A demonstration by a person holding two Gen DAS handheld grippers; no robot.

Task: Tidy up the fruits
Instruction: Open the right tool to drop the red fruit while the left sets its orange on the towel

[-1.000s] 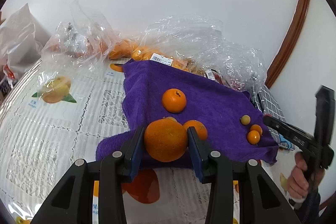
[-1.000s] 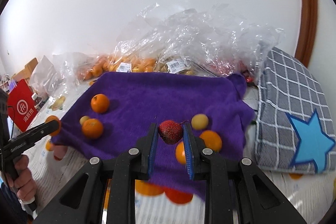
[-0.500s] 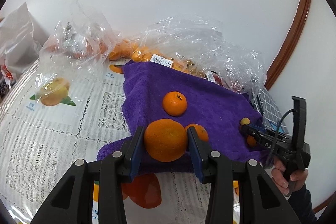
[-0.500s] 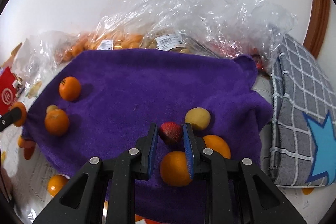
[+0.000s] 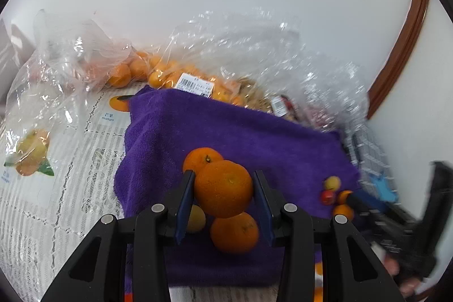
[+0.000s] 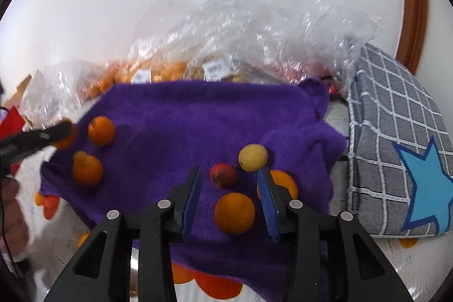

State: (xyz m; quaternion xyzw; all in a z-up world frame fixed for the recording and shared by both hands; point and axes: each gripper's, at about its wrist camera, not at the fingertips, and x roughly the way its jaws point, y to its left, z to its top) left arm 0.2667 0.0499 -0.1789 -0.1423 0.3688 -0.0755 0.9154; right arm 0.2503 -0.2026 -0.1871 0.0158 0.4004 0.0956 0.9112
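My left gripper (image 5: 223, 188) is shut on a large orange (image 5: 223, 187) and holds it over the near left part of the purple towel (image 5: 226, 132). Under it lie two more oranges (image 5: 234, 232) and a small yellow fruit (image 5: 195, 218). My right gripper (image 6: 230, 177) is low over the towel's right side and its jaws are opening. The red fruit (image 6: 223, 175) lies free on the towel (image 6: 184, 118) between the fingertips, with a small orange (image 6: 234, 212) just nearer. Beside them sits a yellow fruit (image 6: 252, 157), and another orange (image 6: 286, 183) is half hidden behind the right finger.
Clear plastic bags of fruit (image 5: 175, 75) are heaped along the wall behind the towel. A grey checked cushion with a blue star (image 6: 396, 154) lies right of the towel. The lace tablecloth (image 5: 56, 188) spreads to the left. A hand (image 6: 11, 205) shows at the far left.
My right gripper sank to the towel and let go of the red fruit, which now lies there. My left gripper moved in over the towel, still gripping the orange.
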